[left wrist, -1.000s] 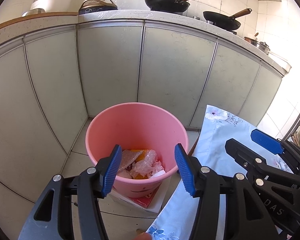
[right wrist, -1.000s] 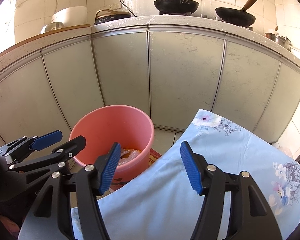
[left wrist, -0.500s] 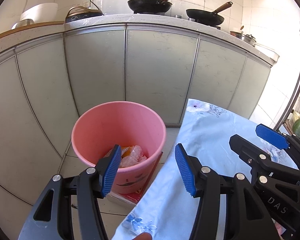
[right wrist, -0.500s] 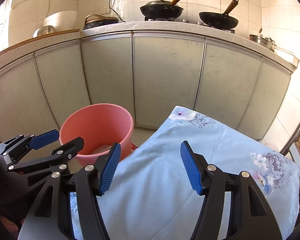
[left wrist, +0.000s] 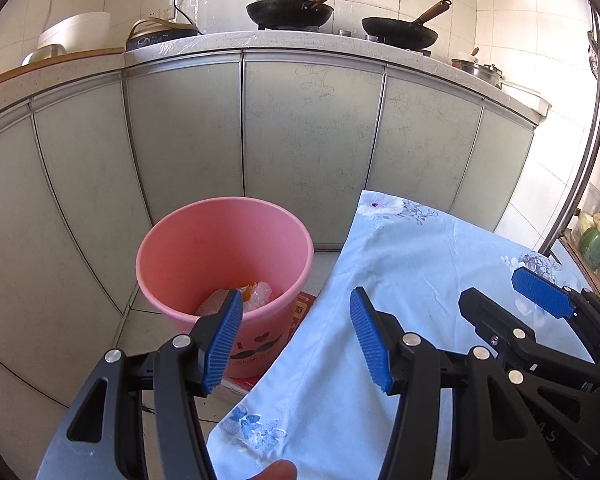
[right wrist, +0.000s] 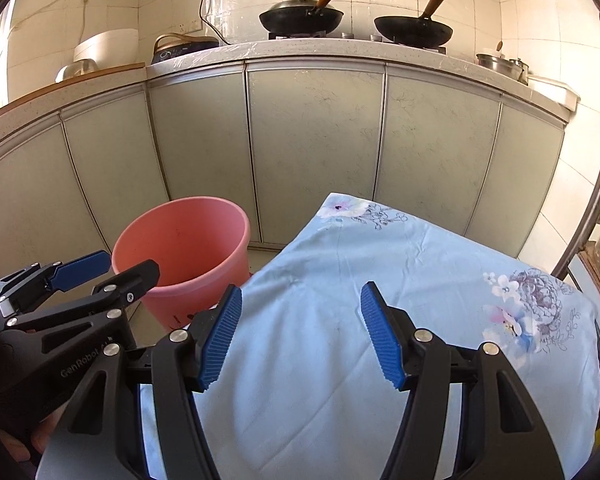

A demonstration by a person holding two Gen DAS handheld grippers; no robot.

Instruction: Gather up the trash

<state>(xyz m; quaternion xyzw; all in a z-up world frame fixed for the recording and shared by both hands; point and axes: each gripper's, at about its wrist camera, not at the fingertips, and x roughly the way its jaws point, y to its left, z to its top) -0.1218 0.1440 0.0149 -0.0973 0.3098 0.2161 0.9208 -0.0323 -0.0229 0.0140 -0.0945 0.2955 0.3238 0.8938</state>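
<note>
Hovering side by side over the light blue flowered cloth, the left gripper and the right gripper both stand wide and hold nothing. The round pink plastic bucket stands on the floor just left of the cloth, with crumpled clear plastic trash in its bottom. I judge this is a search between pickups; no loose trash shows on the cloth, so the next move needs a new piece found first.
</note>
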